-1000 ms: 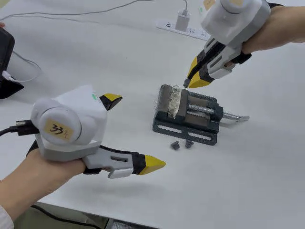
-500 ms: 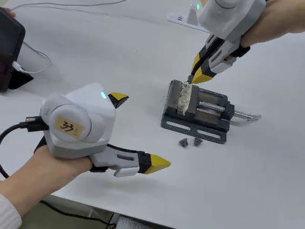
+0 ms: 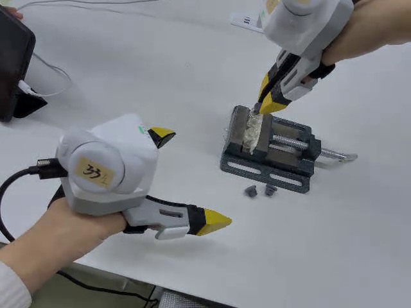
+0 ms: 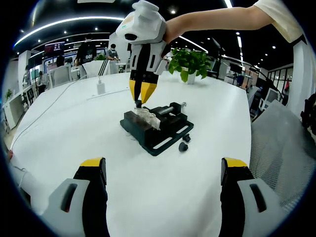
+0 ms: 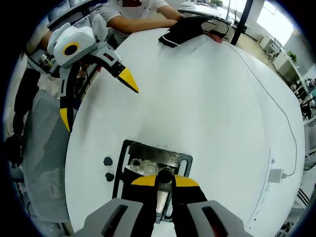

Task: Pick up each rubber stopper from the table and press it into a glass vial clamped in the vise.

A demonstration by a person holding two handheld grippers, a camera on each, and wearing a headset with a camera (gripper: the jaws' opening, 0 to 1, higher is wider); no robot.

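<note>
A dark vise [image 3: 289, 168] clamps a row of glass vials [image 3: 254, 132] at mid-table. My right gripper [image 3: 262, 109] comes down from above, shut on a small dark rubber stopper [image 5: 165, 174] at the top of the vials [image 5: 148, 165]. Two loose stoppers [image 3: 251, 190] [image 3: 270, 190] lie on the table in front of the vise. My left gripper [image 3: 189, 178] hovers open and holding nothing, well to the left of the vise. The left gripper view has the vise [image 4: 163, 138], the right gripper [image 4: 139, 100] over it and a loose stopper [image 4: 182, 146].
A white power strip [image 3: 247, 22] lies at the table's back. A black device [image 3: 13, 58] with a cable sits at the far left. The table's near edge runs below my left hand. A potted plant [image 4: 190, 61] and seated people are beyond the table.
My right gripper has come down a little with the stopper, onto the vial tops. The left gripper has stayed about where it was; the head camera has shifted.
</note>
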